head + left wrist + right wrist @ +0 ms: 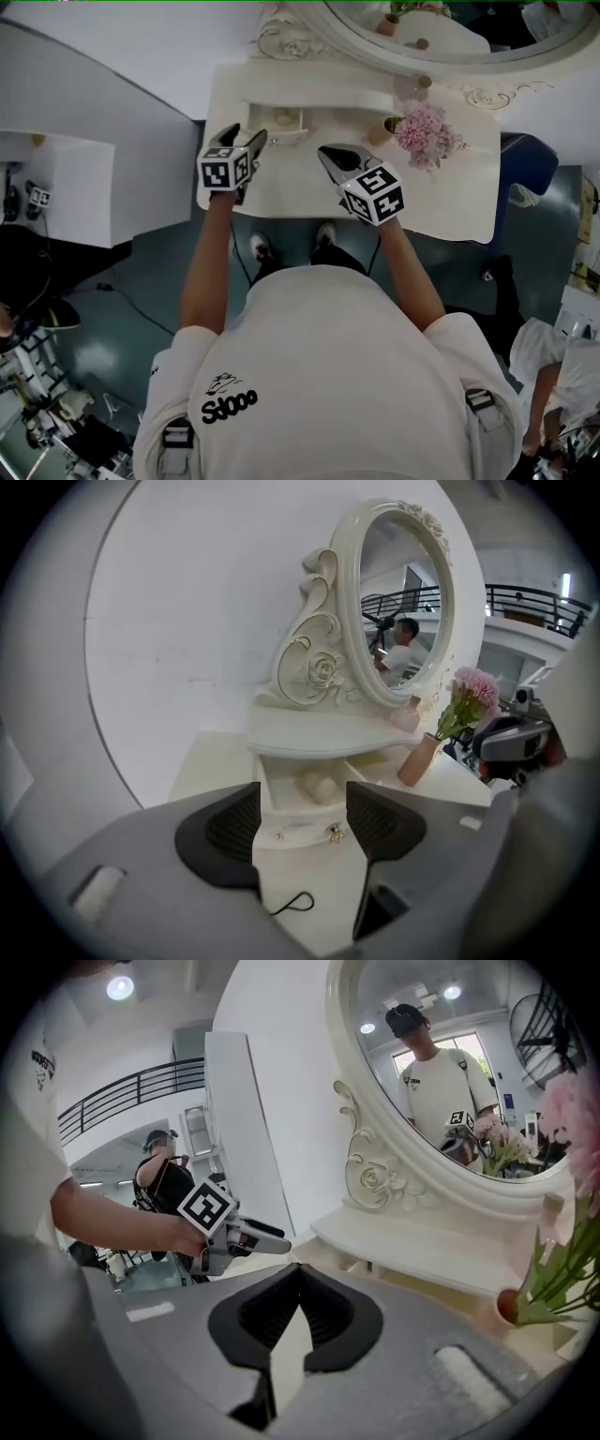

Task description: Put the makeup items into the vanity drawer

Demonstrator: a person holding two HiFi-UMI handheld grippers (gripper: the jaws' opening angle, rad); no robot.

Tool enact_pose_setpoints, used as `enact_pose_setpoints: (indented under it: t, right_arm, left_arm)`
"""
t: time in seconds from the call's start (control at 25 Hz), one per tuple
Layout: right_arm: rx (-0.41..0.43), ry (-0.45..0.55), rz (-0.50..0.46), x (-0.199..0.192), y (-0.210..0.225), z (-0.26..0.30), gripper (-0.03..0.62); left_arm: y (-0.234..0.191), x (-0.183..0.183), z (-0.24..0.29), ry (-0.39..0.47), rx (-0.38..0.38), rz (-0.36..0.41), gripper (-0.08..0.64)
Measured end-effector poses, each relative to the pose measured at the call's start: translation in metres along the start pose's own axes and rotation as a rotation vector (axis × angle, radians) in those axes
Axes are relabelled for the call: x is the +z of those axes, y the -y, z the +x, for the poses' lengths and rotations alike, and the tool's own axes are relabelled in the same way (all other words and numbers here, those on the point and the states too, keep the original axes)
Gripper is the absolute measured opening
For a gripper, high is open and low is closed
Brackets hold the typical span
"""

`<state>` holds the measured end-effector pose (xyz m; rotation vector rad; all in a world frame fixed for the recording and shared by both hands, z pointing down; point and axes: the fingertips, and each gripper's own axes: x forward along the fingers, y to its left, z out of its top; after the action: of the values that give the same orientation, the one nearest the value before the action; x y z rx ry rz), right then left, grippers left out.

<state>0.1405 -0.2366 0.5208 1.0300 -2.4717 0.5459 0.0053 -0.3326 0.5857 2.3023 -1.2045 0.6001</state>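
— Vanity drawer (286,122), small and cream with a gold knob: where is it seen?

— It is set in the cream-white vanity table (300,199), below the oval mirror in a carved cream frame (398,602), at twelve o'clock from the person. It is pulled out.

— How are the grippers held?

— The left gripper (302,813) is held at six o'clock of the drawer, its jaws spread wide with nothing gripped. The drawer front is framed between them. The right gripper (298,1277) is held at three o'clock of the left one, above the tabletop. Its jaws are closed tip to tip on nothing.

— And the smaller things?

— A terracotta-pink vase of pink flowers (422,131) is stood at three o'clock of the drawer. A pale rounded makeup item (319,787) is seen inside the drawer.
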Motion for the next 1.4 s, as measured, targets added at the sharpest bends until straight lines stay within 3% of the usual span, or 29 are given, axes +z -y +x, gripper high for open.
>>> enact_pose_setpoints:
  t: [0.16,0.44,0.6,0.84,1.2,1.4]
  right_arm:
    - [-0.005,0.001,0.02,-0.001,-0.021,0.015,0.003]
    - [-0.002,-0.009,0.044,-0.005,-0.058,0.037,0.003]
    - [-0.009,-0.016,0.062,-0.011,-0.069,0.043,0.003]
    - [-0.022,-0.025,0.072,-0.019,-0.079,0.045,0.003]
    - [-0.049,-0.024,0.09,-0.025,-0.072,0.031,0.003]
    - [-0.054,-0.012,0.096,-0.025,-0.065,0.023,0.003]
  left_arm:
    - [-0.024,-0.024,-0.025,-0.04,0.024,0.034,0.305]
    - [-0.038,-0.073,-0.05,-0.155,-0.02,0.089,0.305]
    - [-0.032,-0.104,-0.057,-0.212,-0.036,0.058,0.271]
    - [-0.013,-0.144,-0.055,-0.272,-0.034,0.079,0.212]
    - [-0.016,-0.145,-0.041,-0.249,0.039,0.115,0.156]
    - [-0.026,-0.141,-0.039,-0.242,0.108,0.126,0.034]
